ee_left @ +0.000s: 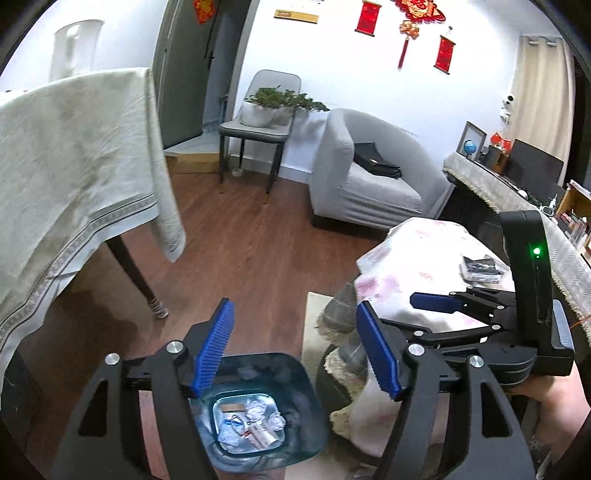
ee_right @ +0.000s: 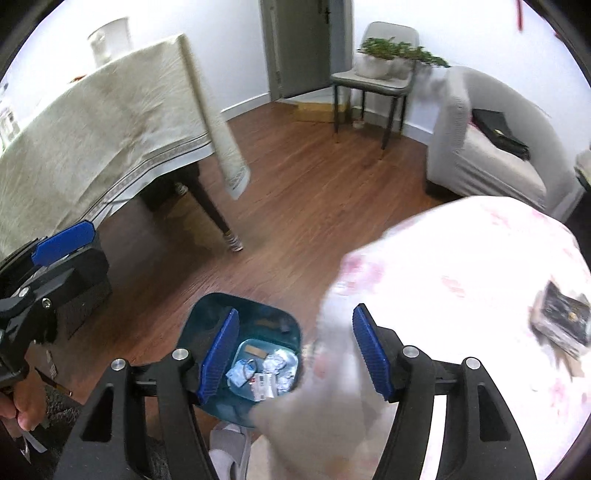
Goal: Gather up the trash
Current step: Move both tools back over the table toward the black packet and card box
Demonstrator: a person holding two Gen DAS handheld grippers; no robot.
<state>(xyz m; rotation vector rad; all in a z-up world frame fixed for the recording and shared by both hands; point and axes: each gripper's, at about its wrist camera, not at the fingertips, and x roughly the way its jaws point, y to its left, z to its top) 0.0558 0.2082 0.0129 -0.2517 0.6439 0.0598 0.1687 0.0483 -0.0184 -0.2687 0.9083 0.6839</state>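
Left wrist view — both claws (ee_left: 295,347) (ee_right: 291,350) wide, empty — trash bin (ee_left: 314,435) directly below.

Grey armchair (ee_left: 369,184) with black bag (ee_left: 376,160); potted plant (ee_left: 273,105) on chair (ee_left: 255,129); draped table (ee_left: 74,166).

text: none legible | red wall hangings (ee_left: 370,17): characters too blurred

Left gripper (ee_left: 295,350), right gripper (ee_right: 293,354): fingers apart, empty.
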